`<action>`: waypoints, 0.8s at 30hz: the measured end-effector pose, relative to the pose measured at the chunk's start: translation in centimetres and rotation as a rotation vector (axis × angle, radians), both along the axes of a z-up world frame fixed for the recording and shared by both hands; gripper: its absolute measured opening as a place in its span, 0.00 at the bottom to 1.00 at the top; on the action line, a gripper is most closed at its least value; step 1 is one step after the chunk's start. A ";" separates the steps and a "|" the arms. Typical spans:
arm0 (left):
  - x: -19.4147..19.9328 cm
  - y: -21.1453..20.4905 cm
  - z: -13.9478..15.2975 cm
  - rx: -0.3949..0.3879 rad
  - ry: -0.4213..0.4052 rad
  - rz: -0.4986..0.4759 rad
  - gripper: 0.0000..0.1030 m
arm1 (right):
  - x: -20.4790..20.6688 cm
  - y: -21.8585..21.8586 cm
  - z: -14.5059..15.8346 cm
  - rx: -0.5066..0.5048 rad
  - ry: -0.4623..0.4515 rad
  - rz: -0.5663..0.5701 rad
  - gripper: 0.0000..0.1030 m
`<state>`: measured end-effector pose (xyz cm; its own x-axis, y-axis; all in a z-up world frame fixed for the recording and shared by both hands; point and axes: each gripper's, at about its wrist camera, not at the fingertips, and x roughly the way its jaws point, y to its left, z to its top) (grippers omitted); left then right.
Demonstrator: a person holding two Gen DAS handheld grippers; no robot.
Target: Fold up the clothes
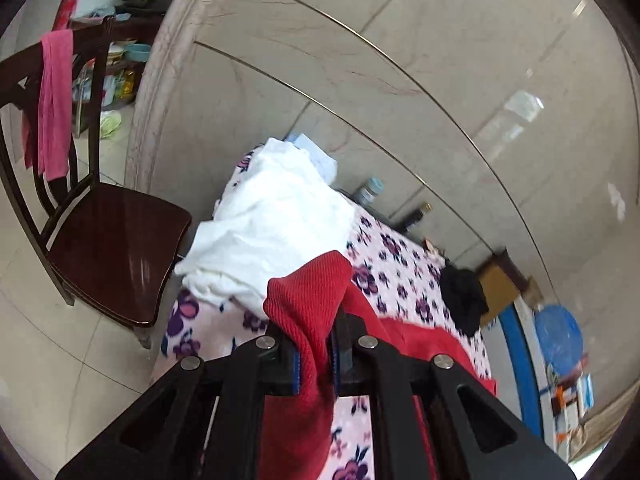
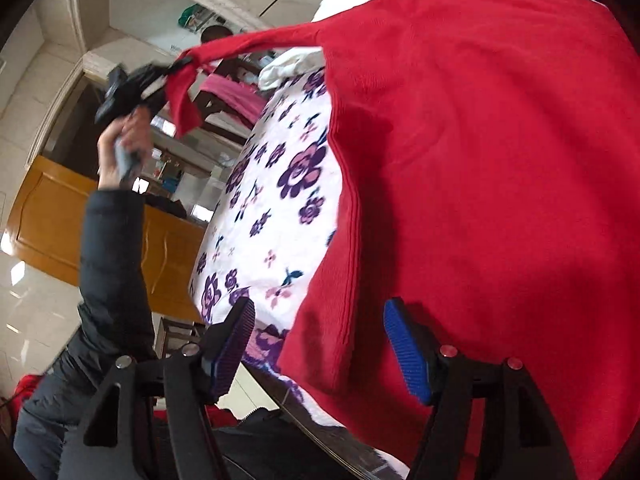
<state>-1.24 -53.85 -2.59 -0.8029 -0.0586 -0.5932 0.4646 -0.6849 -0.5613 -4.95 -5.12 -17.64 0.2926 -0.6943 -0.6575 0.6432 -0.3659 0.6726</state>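
A red knit sweater lies spread on a table covered with a floral cloth. My left gripper is shut on the end of the sweater's sleeve and holds it raised above the table; it also shows in the right wrist view, stretching the sleeve out to the left. My right gripper is open and empty, its blue pads either side of the sweater's lower hem corner, just above it.
A white garment lies bunched at the far end of the table, and a black garment at its right edge. A dark wooden chair with a pink towel stands left of the table. Bottles stand by the wall.
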 end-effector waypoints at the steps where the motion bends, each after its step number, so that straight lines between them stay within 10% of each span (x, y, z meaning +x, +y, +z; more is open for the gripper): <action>1: -0.6 -0.3 -0.1 0.010 -0.004 0.001 0.12 | 0.6 -0.7 -0.1 -0.001 0.001 0.017 0.67; 15: -2.8 0.7 -2.2 -0.023 -0.172 -0.079 0.18 | 14.0 -6.3 -0.5 0.075 0.420 0.332 0.90; 20: -1.1 0.8 -4.0 -0.079 -0.279 -0.147 0.43 | 8.9 -2.3 2.2 -0.062 0.286 0.180 0.89; 24: -0.3 1.2 -7.9 -0.203 -0.530 -0.241 0.66 | 3.0 1.9 3.0 -0.025 0.248 0.017 0.89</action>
<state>-1.57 -52.62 -10.48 -0.4064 -0.0661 -0.9113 0.4635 -0.8744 -0.1433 -2.00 -3.22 -14.61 0.1356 -0.7078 -0.6932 0.7957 -0.3391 0.5019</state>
